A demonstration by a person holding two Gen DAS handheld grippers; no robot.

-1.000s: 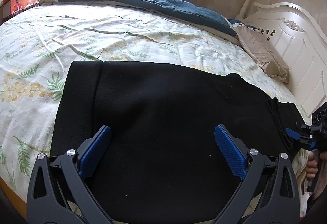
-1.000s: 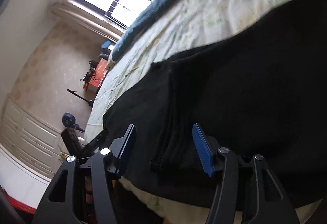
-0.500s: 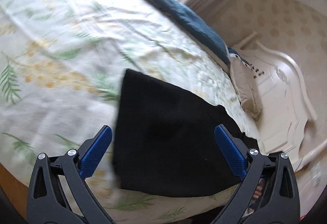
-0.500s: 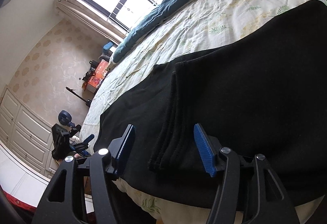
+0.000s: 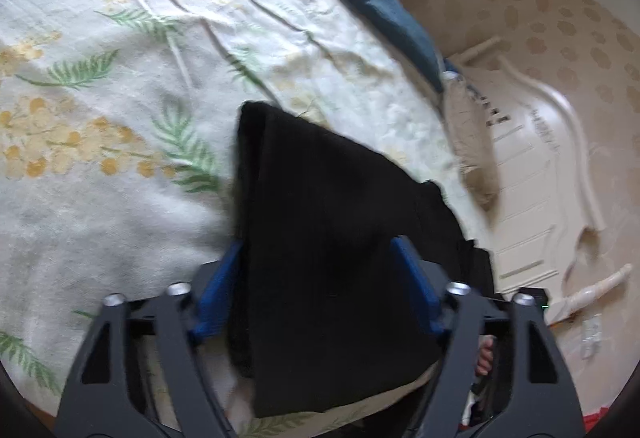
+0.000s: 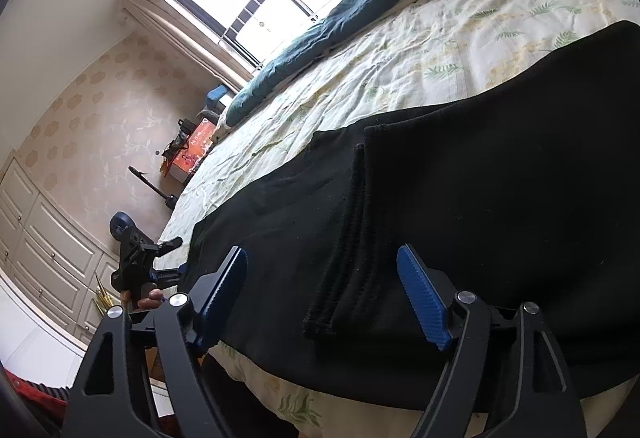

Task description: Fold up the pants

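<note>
pants (image 6: 500,198), black and laid flat, lie along the near edge of the bed (image 6: 400,50), partly folded so a ribbed hem lies across the fabric. left gripper (image 5: 320,270) straddles the cuff end, its blue pads apart with cloth between them. right gripper (image 6: 324,270) hovers with its jaws wide apart over the hem. a red box (image 6: 196,150) beyond the bed's far corner carries print too small to read.

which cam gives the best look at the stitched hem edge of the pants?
Right wrist. The ribbed, stitched hem edge lies sharp between the open right claw fingers, atop the black pants. The left wrist view is motion-blurred; the pants read as a plain dark mass between the left claw fingers.
</note>
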